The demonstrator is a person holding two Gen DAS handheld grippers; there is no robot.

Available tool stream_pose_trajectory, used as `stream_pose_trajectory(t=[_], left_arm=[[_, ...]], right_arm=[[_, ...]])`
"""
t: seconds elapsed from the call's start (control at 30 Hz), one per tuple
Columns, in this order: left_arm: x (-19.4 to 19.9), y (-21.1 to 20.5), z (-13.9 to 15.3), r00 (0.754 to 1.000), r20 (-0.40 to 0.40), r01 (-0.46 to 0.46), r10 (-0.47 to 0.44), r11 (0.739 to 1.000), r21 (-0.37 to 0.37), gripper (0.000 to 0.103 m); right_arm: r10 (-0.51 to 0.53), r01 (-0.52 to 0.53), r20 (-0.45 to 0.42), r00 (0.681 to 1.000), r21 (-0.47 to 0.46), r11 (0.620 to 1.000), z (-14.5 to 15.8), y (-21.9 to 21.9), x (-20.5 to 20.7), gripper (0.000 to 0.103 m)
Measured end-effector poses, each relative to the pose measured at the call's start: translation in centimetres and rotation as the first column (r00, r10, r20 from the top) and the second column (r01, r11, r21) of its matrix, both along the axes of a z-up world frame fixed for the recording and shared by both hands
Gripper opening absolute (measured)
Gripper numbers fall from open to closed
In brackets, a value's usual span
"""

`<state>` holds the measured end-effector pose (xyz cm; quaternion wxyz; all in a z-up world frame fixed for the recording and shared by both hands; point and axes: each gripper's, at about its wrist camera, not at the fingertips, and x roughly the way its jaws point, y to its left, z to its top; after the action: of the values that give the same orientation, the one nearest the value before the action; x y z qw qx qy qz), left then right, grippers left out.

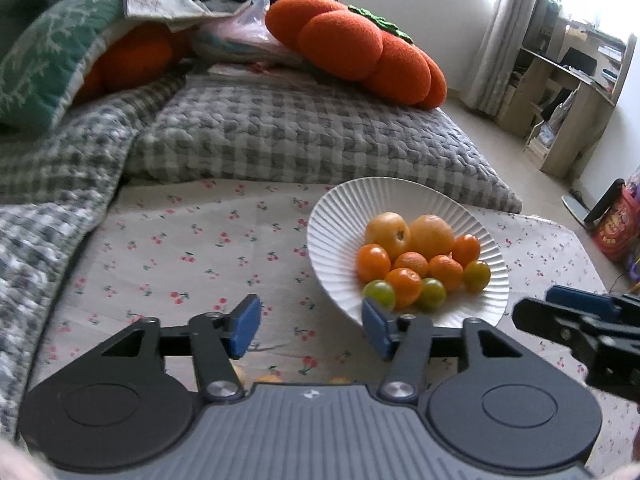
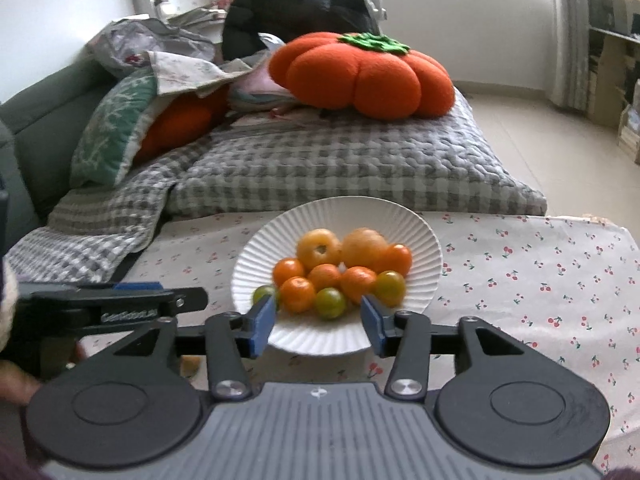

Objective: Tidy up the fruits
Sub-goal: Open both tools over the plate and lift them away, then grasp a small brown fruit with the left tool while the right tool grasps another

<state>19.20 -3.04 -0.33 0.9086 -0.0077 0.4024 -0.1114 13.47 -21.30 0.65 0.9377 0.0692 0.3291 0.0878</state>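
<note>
Fruit lies heaped in a white plate (image 1: 332,216) with a fluted, radially ribbed rim, which rests on a cherry-print tablecloth (image 1: 180,256) of thin, smooth fabric. We count two larger yellow-orange fruits (image 2: 320,252) at the far side of the heap, several glossy orange mandarins (image 2: 297,293) in the middle, and small round green-tinged ones (image 2: 330,303) nearest the cameras. We see the left gripper (image 1: 311,326) with its blue-padded jaws parted about halfway and nothing between them; it hangs over the cloth just beside the plate's near-left rim, its right pad overlapping that rim in the view. We see the right gripper (image 2: 318,326) likewise about half open and empty, its pads framing the plate's near edge. In each wrist view the other gripper enters from the side. Behind the table we note a quilted grey-and-white gingham blanket (image 2: 320,168), puckered in texture, and on it a plush orange pumpkin-shaped cushion (image 2: 360,76) with lobed segments and a green felt-like top.
</note>
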Motion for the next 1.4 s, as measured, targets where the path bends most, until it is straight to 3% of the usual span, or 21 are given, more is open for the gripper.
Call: stream_pose_trajectory(t=[0.07, 0.2, 0.3, 0.67, 1.03, 1.4], left_arm=[[-0.4, 0.3, 0.3, 1.000, 0.004, -0.003, 0.003, 1.000, 0.008, 0.056], [-1.1, 1.0, 0.8, 1.000, 0.005, -0.009, 0.009, 1.000, 0.012, 0.063], [-1.5, 1.8, 1.2, 1.000, 0.007, -0.016, 0.016, 1.000, 0.009, 0.074], [-2.5, 5.3, 2.7, 0.996, 0.018, -0.082, 0.082, 0.996, -0.019, 0.088], [-3.1, 4.5, 1.4, 1.000, -0.016, -0.013, 0.014, 0.999, 0.039, 0.092], [-2.1, 5.1, -0.4, 0.996, -0.083, -0.025, 0.027, 0.999, 0.025, 0.092]], right_arm=[[0.007, -0.007, 0.010, 1.000, -0.003, 1.000, 0.3, 0.3, -0.4, 0.061], [0.019, -0.019, 0.013, 1.000, -0.002, 1.000, 0.4, 0.7, -0.7, 0.069], [0.028, -0.028, 0.004, 1.000, 0.003, 1.000, 0.3, 1.0, -0.7, 0.071], [0.099, -0.099, -0.004, 0.995, -0.025, 0.995, 1.2, 3.0, -2.4, 0.091], [0.154, -0.160, -0.066, 0.986, -0.089, 0.983, -0.3, 4.8, -2.5, 0.093], [0.227, -0.244, -0.117, 0.967, -0.169, 0.955, -2.5, 6.7, -2.4, 0.090]])
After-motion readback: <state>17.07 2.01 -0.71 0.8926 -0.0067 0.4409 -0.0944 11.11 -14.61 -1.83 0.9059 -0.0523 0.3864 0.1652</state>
